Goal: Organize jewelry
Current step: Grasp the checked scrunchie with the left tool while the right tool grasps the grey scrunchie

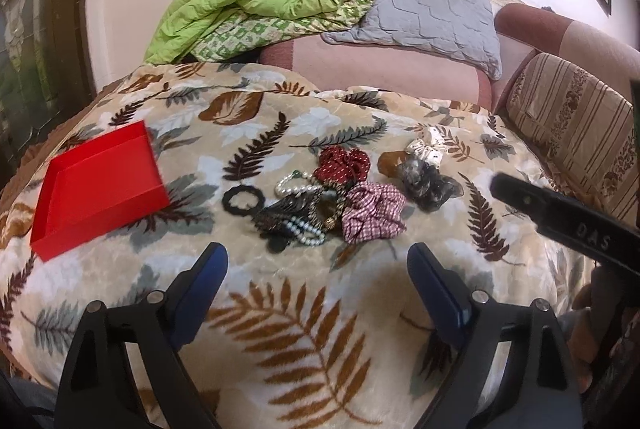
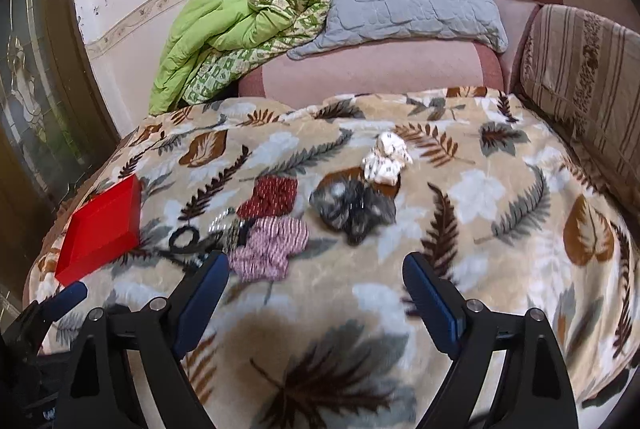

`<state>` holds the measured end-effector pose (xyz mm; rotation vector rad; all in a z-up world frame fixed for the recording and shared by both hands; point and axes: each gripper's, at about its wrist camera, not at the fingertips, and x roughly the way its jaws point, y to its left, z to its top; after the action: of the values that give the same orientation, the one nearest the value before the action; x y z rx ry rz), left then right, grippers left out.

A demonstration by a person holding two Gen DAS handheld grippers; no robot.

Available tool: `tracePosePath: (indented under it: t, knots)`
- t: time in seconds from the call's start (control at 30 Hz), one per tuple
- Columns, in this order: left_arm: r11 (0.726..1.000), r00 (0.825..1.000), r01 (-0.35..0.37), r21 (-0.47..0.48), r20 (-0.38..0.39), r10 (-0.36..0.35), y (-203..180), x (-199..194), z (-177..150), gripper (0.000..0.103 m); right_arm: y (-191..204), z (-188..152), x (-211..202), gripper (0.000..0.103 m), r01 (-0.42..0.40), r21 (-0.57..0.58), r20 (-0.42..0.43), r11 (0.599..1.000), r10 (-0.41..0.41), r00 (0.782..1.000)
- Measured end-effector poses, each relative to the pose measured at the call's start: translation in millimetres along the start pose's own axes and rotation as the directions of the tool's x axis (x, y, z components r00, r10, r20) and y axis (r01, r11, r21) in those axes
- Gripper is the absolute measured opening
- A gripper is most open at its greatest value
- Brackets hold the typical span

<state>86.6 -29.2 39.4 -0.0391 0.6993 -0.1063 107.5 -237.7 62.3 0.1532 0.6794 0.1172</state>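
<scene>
With the left gripper (image 1: 318, 265) and right gripper (image 2: 316, 275) both wide and empty above the leaf blanket (image 1: 304, 329), we risk dragging the tangled pearl necklace (image 1: 298, 207) with a scrunchie, far from the red box (image 1: 100, 189) at left.

Your left gripper (image 1: 318, 261): black angular frame, dark blue finger pads (image 1: 208, 269), silver round pins at the pivots. Your right gripper (image 2: 316, 271) looks the same; white "DAS" lettering marks its black finger.
</scene>
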Motion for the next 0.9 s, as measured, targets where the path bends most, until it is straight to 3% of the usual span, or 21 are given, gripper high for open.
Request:
tracePosePath:
  t: [0.17,0.27,0.4,0.53,0.7,0.87,0.9]
  knots:
    - [0.998,0.998,0.054,0.016,-0.011,-0.054,-10,31,15,0.089,-6,23,38,0.092,-0.055,-0.019,-0.018,0.998,0.054,0.998]
    - [0.997,0.995,0.078,-0.001,-0.057,-0.078,-12,58,20,0.080,-22,34,68,0.092,-0.060,0.050,-0.059,0.997,0.063,0.996]
    - [0.993,0.987,0.115,-0.037,-0.104,-0.119,-18,94,23,0.079,-37,44,107,0.092,0.009,0.087,-0.086,0.996,-0.001,0.996]
    - [0.987,0.976,0.156,-0.029,-0.149,-0.158,-27,127,24,0.074,-53,41,150,0.086,0.026,0.129,-0.150,0.991,-0.006,0.989]
    - [0.979,0.957,0.190,-0.076,-0.211,-0.202,-24,160,24,0.056,-53,32,170,0.084,0.046,0.107,-0.174,0.993,-0.027,0.984]
    - [0.971,0.936,0.228,-0.068,-0.260,-0.238,-28,171,14,0.013,-60,25,189,0.065,0.036,0.161,-0.225,0.986,0.001,0.974]
    - [0.969,0.932,0.237,-0.072,-0.265,-0.248,-28,171,12,0.011,-62,23,190,0.057,0.032,0.180,-0.230,0.983,0.010,0.973]
